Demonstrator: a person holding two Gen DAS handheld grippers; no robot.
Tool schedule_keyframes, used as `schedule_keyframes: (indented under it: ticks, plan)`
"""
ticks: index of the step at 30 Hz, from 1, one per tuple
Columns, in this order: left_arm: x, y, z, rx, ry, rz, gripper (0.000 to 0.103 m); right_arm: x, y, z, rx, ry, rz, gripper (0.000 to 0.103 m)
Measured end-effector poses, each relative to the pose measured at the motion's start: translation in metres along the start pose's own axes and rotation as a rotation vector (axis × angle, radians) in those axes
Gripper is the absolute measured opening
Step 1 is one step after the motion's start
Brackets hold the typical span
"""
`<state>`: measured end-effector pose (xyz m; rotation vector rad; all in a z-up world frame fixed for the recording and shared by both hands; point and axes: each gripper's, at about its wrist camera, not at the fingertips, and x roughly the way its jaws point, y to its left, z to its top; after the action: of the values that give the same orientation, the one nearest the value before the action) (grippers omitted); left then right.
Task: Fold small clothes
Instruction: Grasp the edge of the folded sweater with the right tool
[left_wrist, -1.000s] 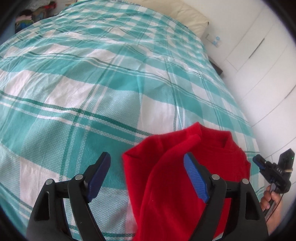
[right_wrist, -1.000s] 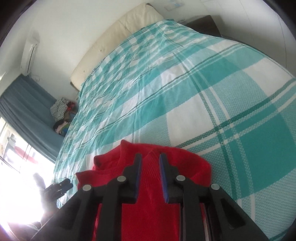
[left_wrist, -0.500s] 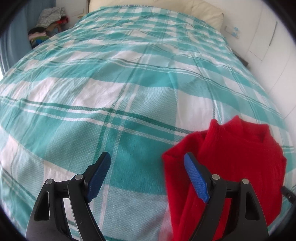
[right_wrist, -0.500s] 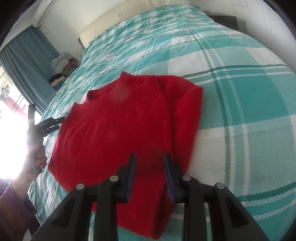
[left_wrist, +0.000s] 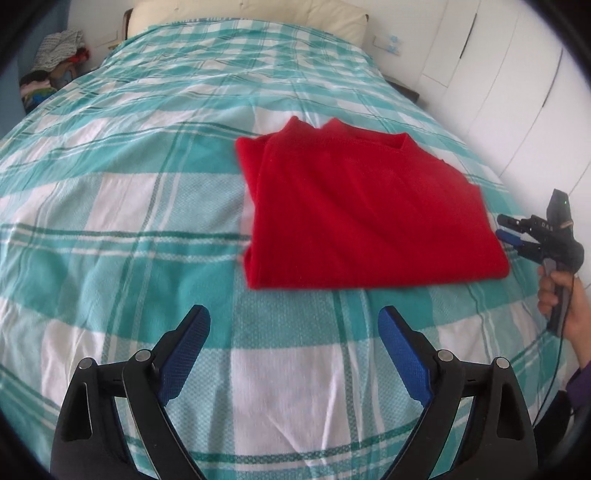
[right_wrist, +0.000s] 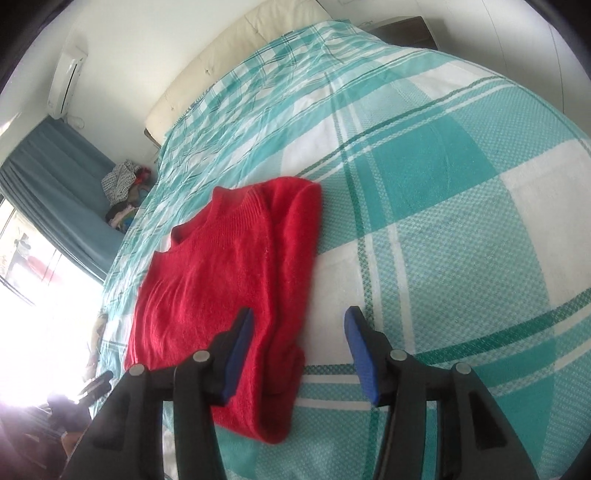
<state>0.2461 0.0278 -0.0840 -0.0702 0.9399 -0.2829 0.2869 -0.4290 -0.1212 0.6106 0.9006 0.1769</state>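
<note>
A red sweater lies folded flat on the teal-and-white checked bed sheet, neck toward the pillow. My left gripper hovers short of the sweater's near edge; its jaws are opening wide, with only sheet between them. In the right wrist view the sweater fills the lower left. My right gripper hangs over its near right corner, jaws opening, pads apart from the cloth. From the left wrist view the right gripper sits just off the sweater's right edge, held by a hand.
A cream pillow lies at the head of the bed. A pile of clothes sits beside the bed by a blue curtain. White wardrobe doors run along the right side. Bright window light washes out the lower left of the right wrist view.
The right gripper went from nearly shut over the sweater to open, lower and nearer its corner. The left gripper drew back off the sweater, which now lies flat ahead of it.
</note>
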Motion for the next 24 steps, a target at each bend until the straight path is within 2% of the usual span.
schedule_keyframes:
  ticks: [4,10,11,14,18,21,24]
  plan:
    - [0.0,0.013,-0.015,-0.033,-0.065,0.027,0.093,0.014,-0.002,0.01,0.026,-0.005,0.0,0.059]
    - [0.012,0.025,-0.018,-0.035,-0.039,0.012,0.093,0.043,0.016,0.021,-0.01,0.037,-0.001,0.06]
    - [0.012,0.024,-0.02,-0.031,-0.038,0.007,0.093,0.049,0.021,0.021,-0.023,0.051,0.001,0.057]
    - [0.008,0.023,-0.02,-0.024,-0.045,-0.001,0.093,0.065,0.034,0.02,-0.042,0.097,-0.063,0.011]
    - [-0.006,0.032,-0.018,-0.037,-0.08,-0.003,0.093,0.048,0.072,0.026,-0.097,0.018,-0.141,0.01]
    - [-0.014,0.044,-0.013,-0.068,-0.097,0.015,0.093,0.038,0.123,0.033,-0.144,0.013,-0.097,0.01]
    - [-0.023,0.06,-0.008,-0.116,-0.127,0.014,0.093,0.046,0.187,0.035,-0.221,0.037,-0.079,0.01]
